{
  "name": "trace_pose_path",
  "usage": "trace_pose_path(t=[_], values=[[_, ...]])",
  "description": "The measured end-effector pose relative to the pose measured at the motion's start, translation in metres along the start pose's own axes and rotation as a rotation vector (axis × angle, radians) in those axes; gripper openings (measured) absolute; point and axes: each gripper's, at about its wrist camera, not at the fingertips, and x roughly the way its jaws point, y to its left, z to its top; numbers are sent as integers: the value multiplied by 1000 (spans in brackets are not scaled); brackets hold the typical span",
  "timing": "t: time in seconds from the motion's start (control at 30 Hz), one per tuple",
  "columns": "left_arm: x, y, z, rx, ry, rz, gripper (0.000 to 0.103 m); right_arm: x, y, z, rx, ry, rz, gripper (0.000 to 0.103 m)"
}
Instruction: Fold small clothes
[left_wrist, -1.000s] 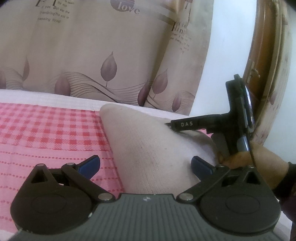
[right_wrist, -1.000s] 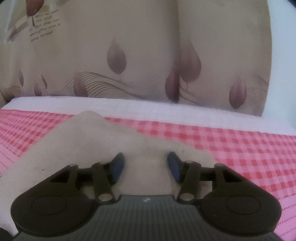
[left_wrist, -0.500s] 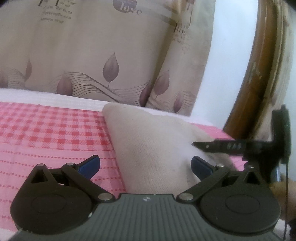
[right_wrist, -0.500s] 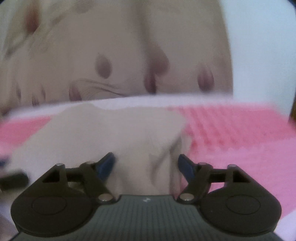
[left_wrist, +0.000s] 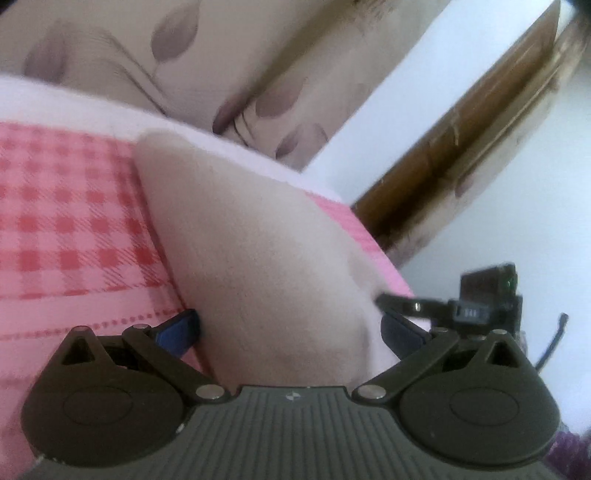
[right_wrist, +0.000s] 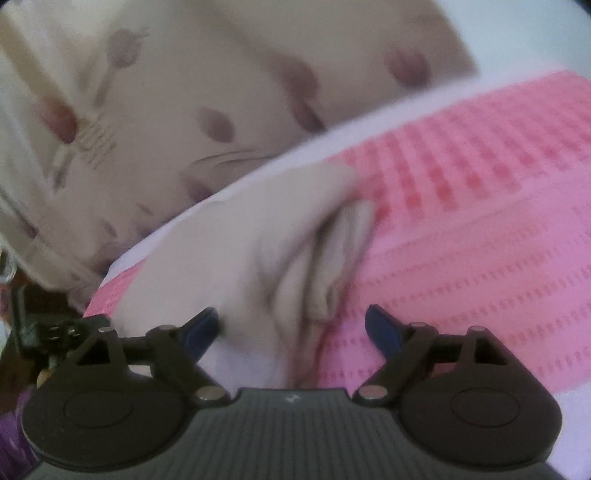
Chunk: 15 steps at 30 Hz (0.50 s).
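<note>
Pink checked bedsheet covers the bed and fills the ground of both views, its pattern smeared by blur in the right wrist view. Behind it hangs a beige curtain printed with mauve leaves, running from 9 o'clock to 1 o'clock in the left wrist view and equally soft in the right. A brown wooden frame slants up toward 2 o'clock; what it belongs to cannot be told, as the edge cuts it off.

On the sheet lies the cream cloth, a small garment whose type is hard to make out. From the left it rises as a smooth mound toward 11 o'clock, its near end hidden under the tool body. From the right it shows bunched folds toward 1 o'clock.

Left tongs stand wide apart, straddling the cloth, the blue tip at 9 o'clock touching its edge; nothing is pinched. Right tongs are also spread wide, the left tip against the cloth, the right tip over bare sheet, gripping nothing. The right tongs also show in the left view at 3 o'clock, partly cut off.
</note>
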Motion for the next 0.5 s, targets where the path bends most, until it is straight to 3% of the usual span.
trace_pose_path(t=[0.07, 0.2, 0.23, 0.27, 0.3, 0.5], values=[[3, 7, 2, 10, -12, -43, 100, 11, 1, 7, -22, 18, 22, 87], [12, 4, 6, 23, -8, -12, 77, 36, 11, 14, -89, 14, 55, 86], [12, 3, 6, 14, -16, 0, 69, 42, 18, 16, -103, 14, 52, 80], [12, 2, 6, 1, -25, 16, 67, 46, 21, 17, -99, 16, 61, 64], [14, 2, 7, -12, -33, 24, 64, 53, 23, 16, -70, 18, 86, 60], [-1, -12, 1, -5, -76, 50, 55, 40, 32, 9, -22, -56, 89, 51]])
